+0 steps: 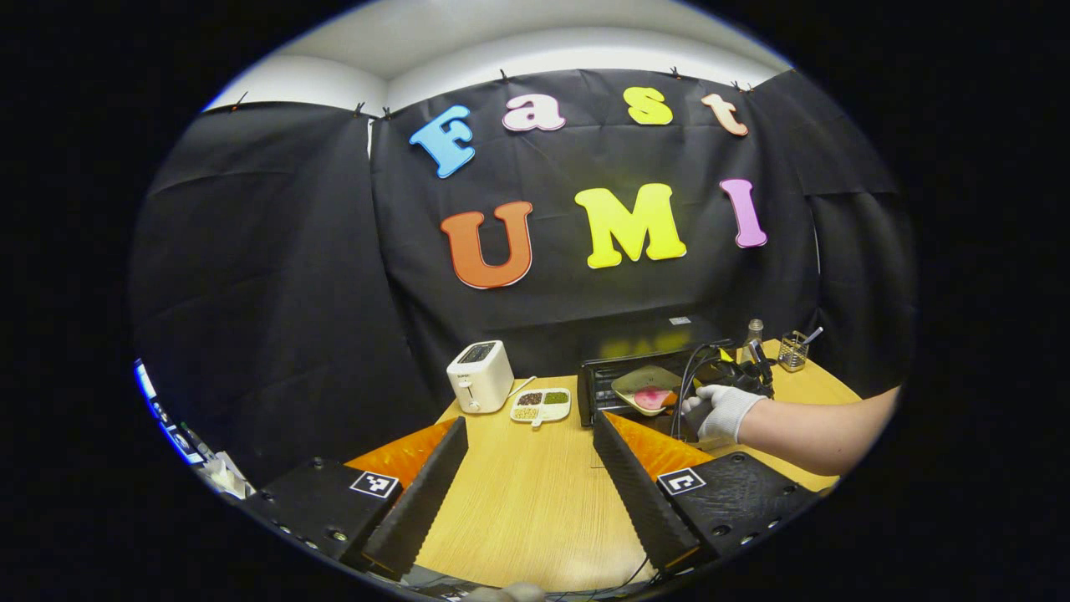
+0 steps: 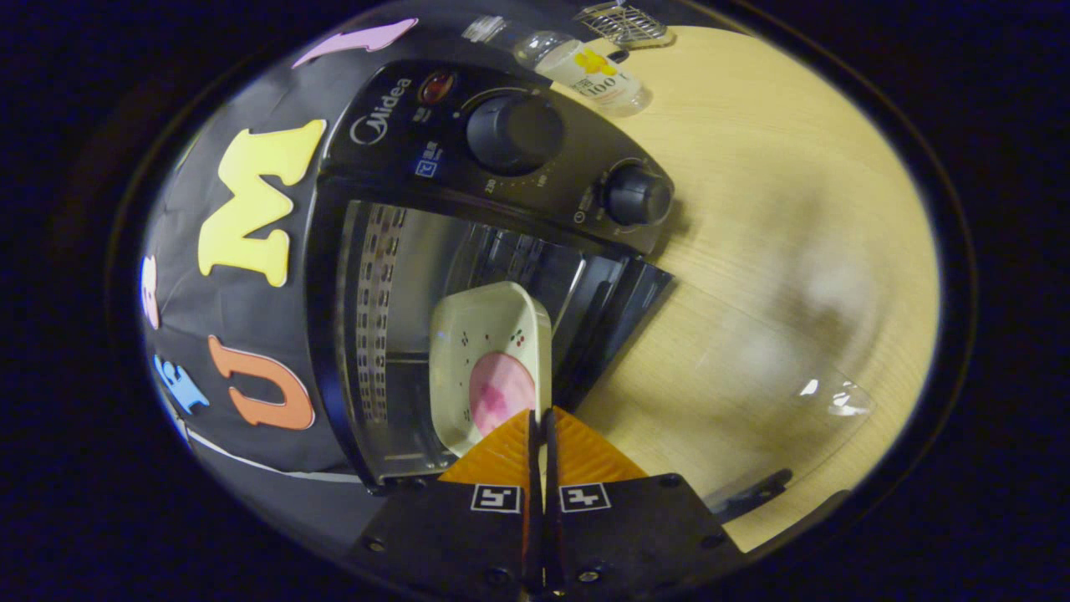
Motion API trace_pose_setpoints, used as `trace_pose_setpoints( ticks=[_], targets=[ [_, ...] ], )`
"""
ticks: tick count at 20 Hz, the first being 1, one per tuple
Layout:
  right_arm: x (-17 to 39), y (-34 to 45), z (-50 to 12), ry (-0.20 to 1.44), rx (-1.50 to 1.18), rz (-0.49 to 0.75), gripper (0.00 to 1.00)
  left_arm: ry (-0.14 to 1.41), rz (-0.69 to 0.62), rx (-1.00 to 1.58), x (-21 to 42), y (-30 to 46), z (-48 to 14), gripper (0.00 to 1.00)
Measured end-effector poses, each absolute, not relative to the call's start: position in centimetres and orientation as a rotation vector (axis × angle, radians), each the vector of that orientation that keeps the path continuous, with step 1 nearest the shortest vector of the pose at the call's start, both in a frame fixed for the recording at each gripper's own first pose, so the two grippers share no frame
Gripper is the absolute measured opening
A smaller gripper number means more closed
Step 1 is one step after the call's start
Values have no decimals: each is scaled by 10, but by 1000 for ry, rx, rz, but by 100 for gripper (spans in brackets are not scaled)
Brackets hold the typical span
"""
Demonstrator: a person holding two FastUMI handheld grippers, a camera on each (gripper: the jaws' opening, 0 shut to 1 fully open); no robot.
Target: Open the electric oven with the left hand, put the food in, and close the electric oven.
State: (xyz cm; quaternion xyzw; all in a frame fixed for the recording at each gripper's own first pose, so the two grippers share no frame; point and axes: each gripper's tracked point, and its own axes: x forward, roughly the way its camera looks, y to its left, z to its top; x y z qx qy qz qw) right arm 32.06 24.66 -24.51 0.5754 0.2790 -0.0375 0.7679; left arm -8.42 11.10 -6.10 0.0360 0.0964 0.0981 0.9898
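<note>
Food (image 2: pixel 500 395), a pink piece on a cream square plate (image 2: pixel 481 334) clamped at its near rim by the right tongs (image 2: pixel 541 426), sits mid-frame just ahead of the open electric oven (image 2: pixel 501 142) cavity, while the left tongs (image 1: pixel 531 451) hang apart over the desk (image 1: pixel 527 502).

Oven (image 2: pixel 493 159): black casing, black knobs, clear glass door.
Plate (image 2: pixel 481 351): cream, small dark and red speckles; pink food (image 2: pixel 500 393) at its 6 o'clock.
Table (image 1: pixel 527 493): pale wood grain.
Toaster (image 1: pixel 479 376): white.
Divided dish (image 1: pixel 542 405): white, with brown, green, yellow fillings.
Glove (image 1: pixel 719 411): white.
</note>
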Motion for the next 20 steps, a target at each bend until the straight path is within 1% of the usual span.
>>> trace_pose_setpoints(
  ticks=[4,6,7,8,9,10,12,15,16,17,18,20],
  targets=[
    [345,239,-235,503,1220,-40,5,217,218,56,-74,115,-66,97],
    [349,238,-231,481,1224,-9,10,226,221,48,-72,116,-70,97],
    [346,235,-231,474,1215,-3,15,231,224,43,-72,116,-72,97],
    [345,233,-228,473,1203,6,22,230,223,37,-71,116,-72,97],
    [341,232,-229,475,1183,6,30,229,225,31,-71,117,-72,97],
    [335,229,-228,478,1158,8,42,224,226,26,-71,116,-72,97],
    [319,225,-224,483,1105,16,47,221,225,11,-75,115,-73,97],
    [283,219,-201,445,970,64,54,216,215,7,-86,112,-75,97],
    [269,214,-193,430,912,79,55,205,208,10,-92,110,-74,97],
    [251,209,-182,403,855,101,71,197,199,12,-97,107,-72,97],
    [235,203,-173,377,794,117,73,189,187,11,-104,104,-72,97],
    [201,183,-157,326,662,136,82,187,155,4,-117,96,-75,97]
  ],
)
